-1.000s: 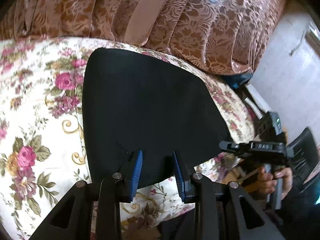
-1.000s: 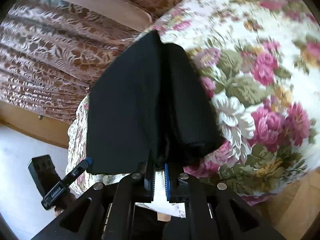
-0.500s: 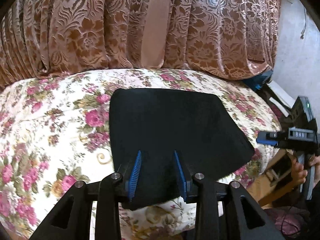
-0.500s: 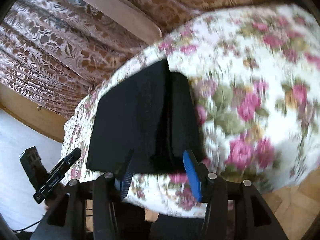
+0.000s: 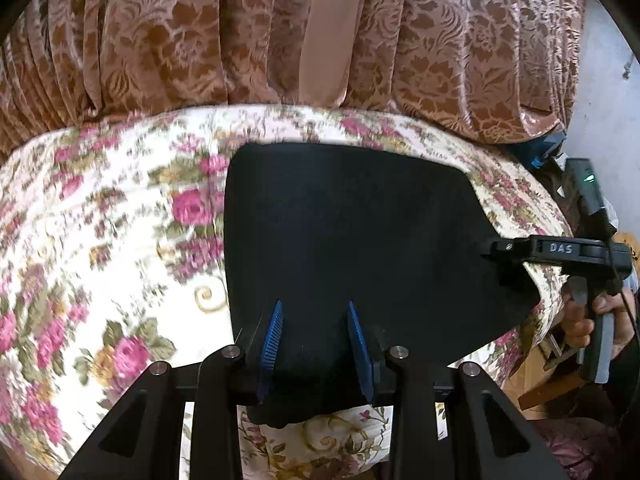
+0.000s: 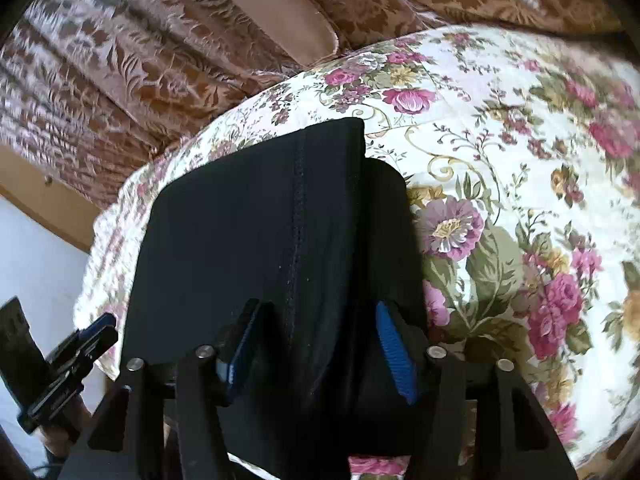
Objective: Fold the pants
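The black pants (image 5: 352, 232) lie folded into a flat pad on the floral bedspread (image 5: 100, 240). In the right wrist view the pants (image 6: 248, 248) show a stitched seam and a second layer peeking out on the right. My left gripper (image 5: 314, 320) is open and empty, with its blue pads over the near edge of the pants. My right gripper (image 6: 316, 328) is open and empty over the near end of the pants. The right gripper also shows in the left wrist view (image 5: 504, 249) at the pants' right edge, and the left gripper in the right wrist view (image 6: 94, 330).
A brown patterned curtain (image 5: 280, 40) hangs behind the bed. The bed edge drops to a white floor (image 6: 36, 256) on one side. A dark blue object (image 5: 548, 146) lies beyond the bed's right corner.
My right gripper let go of the pants and opened wide. Both grippers pulled back and rose. The pants lie flat on the bed.
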Action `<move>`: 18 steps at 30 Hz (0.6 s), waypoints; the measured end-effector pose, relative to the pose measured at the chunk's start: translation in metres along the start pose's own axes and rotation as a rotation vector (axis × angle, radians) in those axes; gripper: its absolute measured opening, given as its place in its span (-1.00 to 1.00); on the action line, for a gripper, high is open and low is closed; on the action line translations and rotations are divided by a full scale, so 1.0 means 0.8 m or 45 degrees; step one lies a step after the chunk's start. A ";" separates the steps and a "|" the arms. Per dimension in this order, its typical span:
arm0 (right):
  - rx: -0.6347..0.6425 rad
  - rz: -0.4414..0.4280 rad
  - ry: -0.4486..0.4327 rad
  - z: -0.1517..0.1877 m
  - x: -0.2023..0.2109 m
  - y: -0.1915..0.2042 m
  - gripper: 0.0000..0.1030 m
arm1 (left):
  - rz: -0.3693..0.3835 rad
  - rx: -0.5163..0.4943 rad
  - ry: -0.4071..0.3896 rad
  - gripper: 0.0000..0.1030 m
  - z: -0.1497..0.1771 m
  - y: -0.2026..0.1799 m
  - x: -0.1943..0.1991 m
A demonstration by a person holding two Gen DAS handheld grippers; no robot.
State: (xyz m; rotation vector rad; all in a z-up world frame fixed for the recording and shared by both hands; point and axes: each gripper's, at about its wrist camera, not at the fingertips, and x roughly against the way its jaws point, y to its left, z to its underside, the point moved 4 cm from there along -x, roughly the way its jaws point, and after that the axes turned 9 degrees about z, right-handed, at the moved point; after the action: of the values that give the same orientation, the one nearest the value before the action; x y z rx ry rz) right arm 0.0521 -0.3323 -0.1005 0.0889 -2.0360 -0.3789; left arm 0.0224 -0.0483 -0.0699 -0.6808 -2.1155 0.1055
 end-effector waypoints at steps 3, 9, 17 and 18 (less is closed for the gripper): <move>0.047 0.016 -0.021 0.002 0.002 0.001 -0.52 | -0.012 -0.006 -0.021 -0.34 0.002 -0.002 -0.002; 0.130 0.069 -0.105 -0.008 0.025 0.015 -0.78 | -0.053 -0.040 -0.028 -0.34 -0.005 -0.017 0.000; 0.097 0.113 -0.068 0.000 -0.009 -0.005 -0.75 | -0.124 -0.060 -0.006 -0.12 0.001 -0.031 -0.017; 0.090 0.119 -0.076 0.000 -0.007 -0.006 -0.75 | -0.127 -0.058 -0.005 -0.12 0.001 -0.032 -0.016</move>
State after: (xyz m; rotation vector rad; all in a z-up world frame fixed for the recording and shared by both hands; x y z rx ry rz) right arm 0.0542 -0.3356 -0.1071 0.0259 -2.1044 -0.2535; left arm 0.0170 -0.0763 -0.0716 -0.6011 -2.1572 0.0034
